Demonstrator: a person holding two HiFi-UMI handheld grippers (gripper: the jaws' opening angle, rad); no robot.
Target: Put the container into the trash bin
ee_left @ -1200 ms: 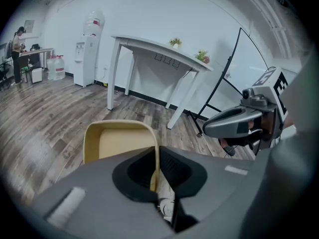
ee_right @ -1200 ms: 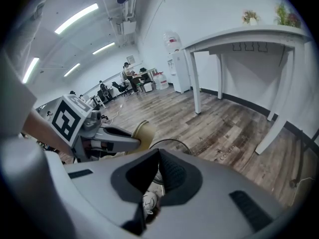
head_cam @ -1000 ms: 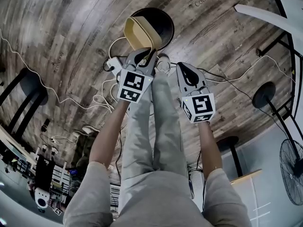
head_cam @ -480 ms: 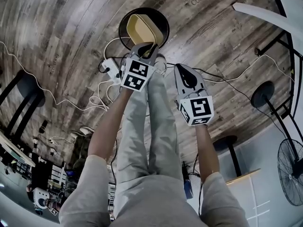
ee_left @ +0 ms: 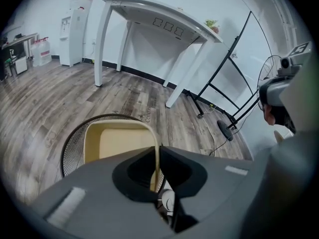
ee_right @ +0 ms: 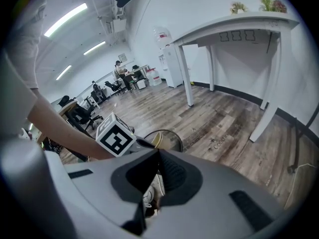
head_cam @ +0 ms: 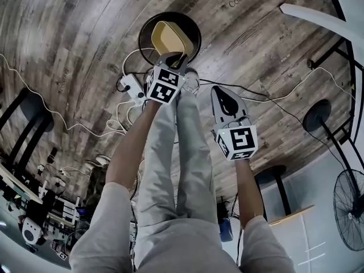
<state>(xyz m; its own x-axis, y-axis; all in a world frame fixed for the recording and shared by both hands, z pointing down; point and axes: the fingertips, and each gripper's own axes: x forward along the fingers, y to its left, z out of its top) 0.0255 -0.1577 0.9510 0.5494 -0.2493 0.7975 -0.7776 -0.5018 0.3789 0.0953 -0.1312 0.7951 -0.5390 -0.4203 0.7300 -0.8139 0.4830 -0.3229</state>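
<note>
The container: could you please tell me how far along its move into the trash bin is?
Done: picked up, with the left gripper shut on the rim of the container. In hand: it hangs at the mouth of the mesh trash bin. Left: releasing it inside. The right gripper is shut, empty.

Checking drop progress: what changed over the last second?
The left tongs, shut on the beige container at its wall, carried it from overlapping the mesh trash bin's near rim to squarely within its opening, sinking toward it. Nothing was let go. The right tongs stayed shut, empty and nearly in place.
</note>
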